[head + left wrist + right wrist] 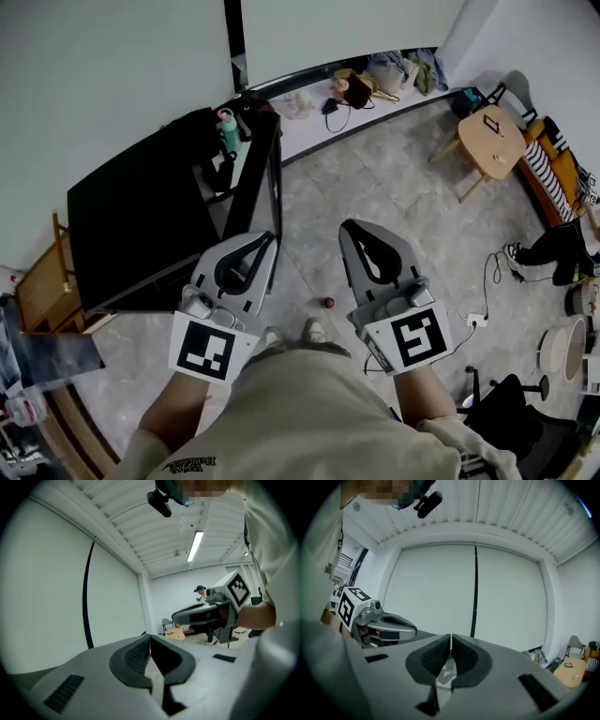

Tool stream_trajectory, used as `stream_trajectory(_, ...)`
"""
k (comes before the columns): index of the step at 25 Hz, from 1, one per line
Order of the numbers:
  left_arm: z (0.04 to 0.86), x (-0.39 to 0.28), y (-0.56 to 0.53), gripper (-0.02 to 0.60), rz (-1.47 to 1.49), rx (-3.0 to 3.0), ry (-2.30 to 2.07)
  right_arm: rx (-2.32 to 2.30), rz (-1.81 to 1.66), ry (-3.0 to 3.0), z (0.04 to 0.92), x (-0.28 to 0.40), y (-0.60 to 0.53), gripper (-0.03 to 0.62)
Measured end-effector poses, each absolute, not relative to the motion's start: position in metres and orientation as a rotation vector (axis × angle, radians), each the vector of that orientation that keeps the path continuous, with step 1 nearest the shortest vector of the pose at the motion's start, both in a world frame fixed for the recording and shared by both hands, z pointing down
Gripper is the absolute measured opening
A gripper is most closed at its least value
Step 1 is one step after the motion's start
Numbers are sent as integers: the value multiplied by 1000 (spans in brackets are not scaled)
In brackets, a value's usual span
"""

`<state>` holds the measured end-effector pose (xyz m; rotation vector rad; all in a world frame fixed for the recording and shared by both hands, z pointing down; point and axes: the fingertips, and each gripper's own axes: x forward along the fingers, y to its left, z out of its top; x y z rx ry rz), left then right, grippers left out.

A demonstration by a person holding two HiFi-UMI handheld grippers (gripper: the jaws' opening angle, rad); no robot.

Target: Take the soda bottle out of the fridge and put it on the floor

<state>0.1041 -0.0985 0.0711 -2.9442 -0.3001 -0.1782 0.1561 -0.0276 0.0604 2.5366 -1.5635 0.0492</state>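
In the head view we see both hands held up side by side in front of the person. The left claw (269, 238) is by the near corner of a black cabinet (141, 225), and the right claw (351, 228) is above the tiled floor (394, 187). A teal bottle (228, 131) stands upright at the cabinet's far end (we cannot tell whether this is the soda bottle). A small red ball (328, 303) lies on the floor between the two claws.

In the left gripper view, the left claw's jaws are pressed together with nothing between them, facing a pale wall (47, 597).

In the right gripper view, the right claw's jaws likewise meet, empty, before the same wall.
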Motion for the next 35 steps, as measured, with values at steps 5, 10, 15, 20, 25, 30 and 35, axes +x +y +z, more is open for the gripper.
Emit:
stream_trajectory(5, 48, 80, -110, 7, -112, -2893, -234, 2538, -22, -1661, 25, 130, -27, 3)
stream_trajectory(10, 38, 60, -118, 6, -113, -2953, -176, 2543, -53, -1785, 6, 114, -30, 0)
stream_trajectory(15, 41, 52, -116, 7, -131, -2951, -154, 2506, -79, -1813, 6, 106, -32, -3)
stream_trajectory(20, 38, 51, -117, 6, -148, -2963, -128, 2493, -52, -1848, 1, 104, -32, -3)
stream_trajectory(25, 43, 58, -117, 6, -153, -2960, -128, 2474, -54, -1832, 6, 112, -29, -3)
stream_trajectory(30, 46, 62, -118, 7, -167, -2915, -103, 2473, -56, -1817, 11, 116, -28, -3)
stream_trajectory(35, 49, 64, -119, 6, -183, -2936, -82, 2433, -96, -1767, 15, 117, -29, -3)
